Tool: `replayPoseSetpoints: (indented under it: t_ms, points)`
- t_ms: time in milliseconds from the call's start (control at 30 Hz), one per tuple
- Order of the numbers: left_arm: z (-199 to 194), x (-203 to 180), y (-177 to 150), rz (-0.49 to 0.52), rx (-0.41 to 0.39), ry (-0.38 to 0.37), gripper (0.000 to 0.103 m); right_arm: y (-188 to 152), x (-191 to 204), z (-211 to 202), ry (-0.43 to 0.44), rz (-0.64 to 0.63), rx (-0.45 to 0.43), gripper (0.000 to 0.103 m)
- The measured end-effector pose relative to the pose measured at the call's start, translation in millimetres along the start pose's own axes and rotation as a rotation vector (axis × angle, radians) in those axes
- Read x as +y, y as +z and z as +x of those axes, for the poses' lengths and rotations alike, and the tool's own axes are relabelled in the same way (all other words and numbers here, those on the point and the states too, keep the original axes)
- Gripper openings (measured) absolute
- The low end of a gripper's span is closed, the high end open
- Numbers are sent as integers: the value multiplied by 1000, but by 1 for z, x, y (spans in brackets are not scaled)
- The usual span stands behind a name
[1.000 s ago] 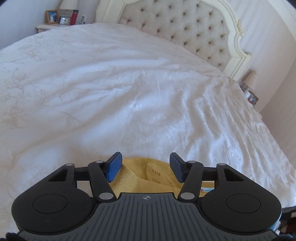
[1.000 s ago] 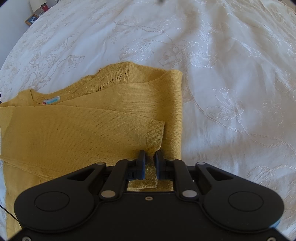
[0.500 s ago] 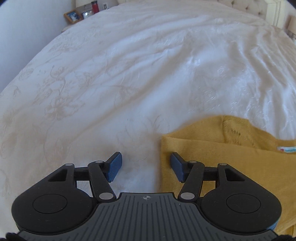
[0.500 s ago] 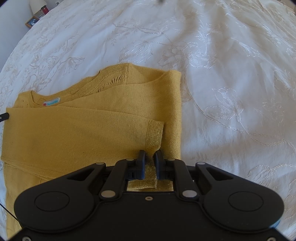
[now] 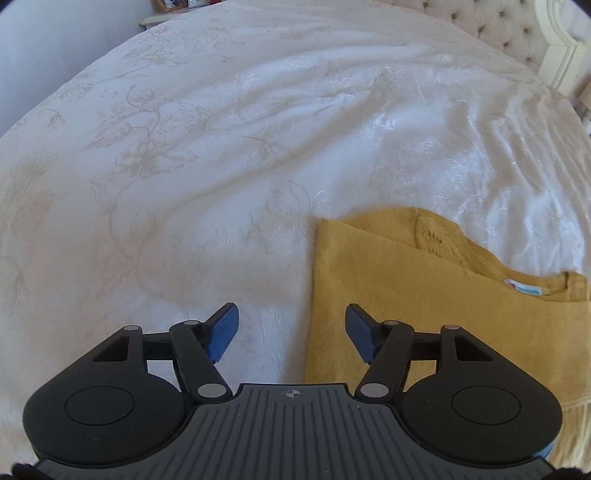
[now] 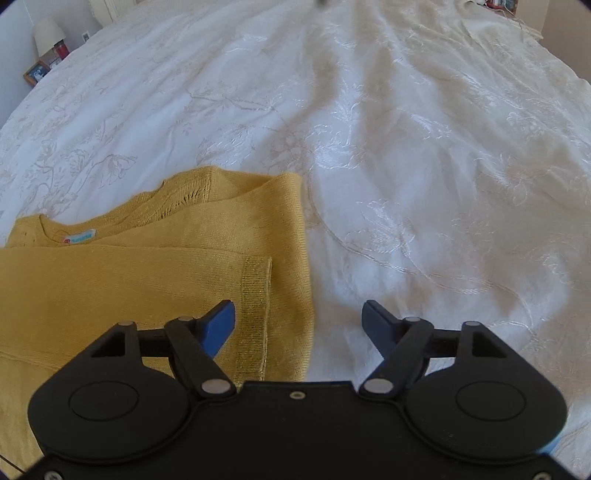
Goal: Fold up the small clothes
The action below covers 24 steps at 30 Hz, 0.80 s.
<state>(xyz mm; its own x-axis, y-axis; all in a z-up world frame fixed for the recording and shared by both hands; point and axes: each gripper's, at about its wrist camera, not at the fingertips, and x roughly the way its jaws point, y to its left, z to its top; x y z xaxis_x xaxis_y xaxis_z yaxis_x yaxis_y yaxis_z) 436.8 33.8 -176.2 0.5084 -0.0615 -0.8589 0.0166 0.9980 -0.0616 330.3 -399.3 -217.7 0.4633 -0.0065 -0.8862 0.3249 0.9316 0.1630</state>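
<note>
A mustard-yellow knit sweater (image 5: 424, 295) (image 6: 147, 273) lies partly folded on the white bedspread (image 5: 221, 147) (image 6: 424, 166), a sleeve laid across its body and a blue neck label showing. My left gripper (image 5: 291, 332) hovers over the sweater's left edge with jaws opening, the edge below the gap, pads pressing nothing. My right gripper (image 6: 298, 328) is above the sweater's right edge, jaws opening wide. The ribbed sleeve cuff (image 6: 255, 306) lies flat between the right fingertips, free of the pads.
The embroidered bedspread spreads wide on all sides of the sweater. A tufted headboard (image 5: 517, 33) is at the far right in the left wrist view. A nightstand with a lamp (image 6: 46, 33) and picture frame sits at the far left in the right wrist view.
My right gripper opened and let go of the sleeve cuff, lifting slightly. My left gripper swung from above the sweater to its left edge and tilted downward, jaws spreading a little.
</note>
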Motion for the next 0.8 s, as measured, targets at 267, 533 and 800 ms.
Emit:
replayPoseSetpoints:
  t_ms: [267, 533, 800]
  points:
    - [-58, -8, -74, 30, 52, -59, 68, -37, -7, -42, 64, 12, 4, 88]
    - [-97, -9, -155, 24, 125, -51, 70, -105, -5, -79, 148, -22, 66, 93]
    - [-123, 2, -218, 6, 158, -17, 70, -163, -7, -103, 201, -105, 148, 94]
